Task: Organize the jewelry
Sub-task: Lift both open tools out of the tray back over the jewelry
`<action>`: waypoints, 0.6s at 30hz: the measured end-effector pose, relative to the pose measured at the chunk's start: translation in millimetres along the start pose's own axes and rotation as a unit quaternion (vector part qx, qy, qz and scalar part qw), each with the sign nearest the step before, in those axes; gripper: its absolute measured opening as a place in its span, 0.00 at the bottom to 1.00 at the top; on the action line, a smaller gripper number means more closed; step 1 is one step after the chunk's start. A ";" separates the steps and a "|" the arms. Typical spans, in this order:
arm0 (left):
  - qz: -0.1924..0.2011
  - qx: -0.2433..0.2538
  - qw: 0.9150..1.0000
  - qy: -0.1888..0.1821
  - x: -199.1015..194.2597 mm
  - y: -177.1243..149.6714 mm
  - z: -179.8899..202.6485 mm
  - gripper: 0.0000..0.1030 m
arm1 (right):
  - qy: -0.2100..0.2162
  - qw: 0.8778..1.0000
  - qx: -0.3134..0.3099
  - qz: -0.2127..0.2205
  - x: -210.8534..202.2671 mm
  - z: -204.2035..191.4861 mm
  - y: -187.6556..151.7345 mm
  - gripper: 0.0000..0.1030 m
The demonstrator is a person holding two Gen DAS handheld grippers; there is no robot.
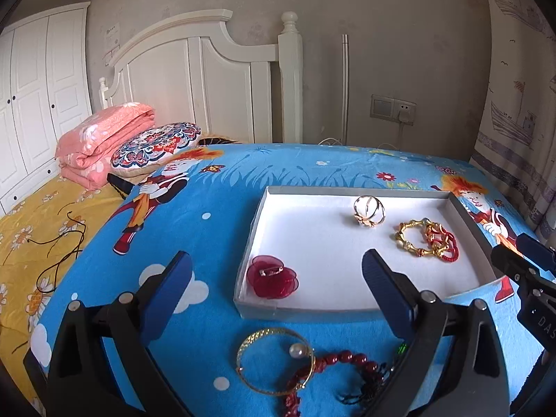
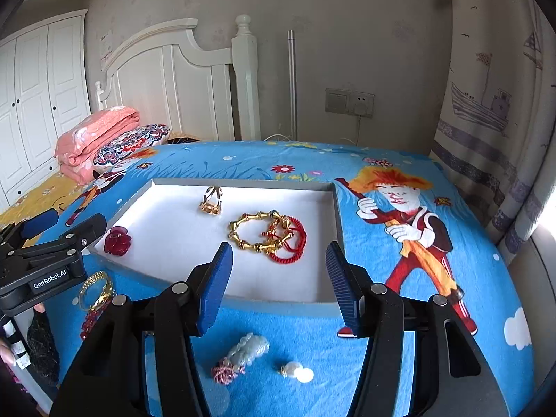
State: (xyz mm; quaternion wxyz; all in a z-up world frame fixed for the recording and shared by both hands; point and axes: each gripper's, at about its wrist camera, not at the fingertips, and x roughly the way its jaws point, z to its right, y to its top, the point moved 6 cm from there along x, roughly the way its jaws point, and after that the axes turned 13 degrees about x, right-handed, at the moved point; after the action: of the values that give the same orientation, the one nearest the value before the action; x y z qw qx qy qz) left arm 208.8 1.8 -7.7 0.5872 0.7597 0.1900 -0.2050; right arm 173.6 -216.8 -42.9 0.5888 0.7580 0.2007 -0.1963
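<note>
A shallow white-lined tray point(image 2: 333, 236) with grey card walls sits on a blue cartoon-print cloth point(image 2: 382, 180). Inside it, at 3 o'clock, a knobbly gold link bracelet point(image 2: 255, 234) overlaps a red braided cord bracelet point(image 2: 295, 239); at 12 o'clock stands a gold ring point(image 2: 211, 201); at 8 o'clock lies a glossy red petal brooch point(image 2: 118, 240), pin bar running roughly left to right. Both the left gripper point(image 1: 278, 278) and right gripper point(image 2: 279, 278) are spread, holding nothing.
</note>
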 end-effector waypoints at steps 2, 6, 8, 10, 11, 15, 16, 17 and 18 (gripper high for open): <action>0.004 -0.001 1.000 -0.004 -8.8 -11.7 -1.6 0.92 | -0.001 1.000 0.004 0.001 -9.1 1.7 -11.2 0.52; 0.010 0.001 1.000 0.001 -22.6 -34.3 -4.6 0.92 | -0.005 1.000 0.000 0.005 -25.2 1.5 -31.2 0.52; 0.010 0.003 1.000 0.002 -29.4 -45.1 -4.8 0.92 | -0.002 1.000 0.001 0.003 -31.0 1.1 -40.7 0.52; 0.011 0.004 1.000 0.004 -34.1 -53.7 -5.4 0.92 | -0.002 1.000 0.001 -0.001 -34.2 1.6 -49.6 0.52; 0.011 0.005 1.000 0.005 -37.0 -58.6 -5.2 0.92 | 0.000 1.000 0.003 -0.004 -35.0 1.5 -54.5 0.52; 0.015 0.010 1.000 0.012 -47.9 -80.0 -3.6 0.92 | 0.003 1.000 0.007 -0.020 -35.3 1.1 -73.3 0.52; 0.017 0.013 1.000 0.015 -50.0 -85.0 -3.3 0.92 | 0.002 1.000 0.006 -0.024 -35.1 0.6 -78.1 0.52; 0.017 0.018 1.000 0.015 -51.4 -90.3 -1.6 0.92 | 0.001 1.000 0.005 -0.026 -35.0 0.4 -82.5 0.52; 0.016 0.023 1.000 0.013 -52.3 -95.5 0.0 0.92 | 0.000 1.000 0.005 -0.028 -34.7 0.7 -86.3 0.52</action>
State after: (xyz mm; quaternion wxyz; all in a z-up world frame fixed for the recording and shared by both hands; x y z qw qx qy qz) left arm 114.1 22.1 -57.5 0.5706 0.7784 0.1804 -0.1898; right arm 98.1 -200.5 -94.7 0.5790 0.7553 0.2204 -0.2136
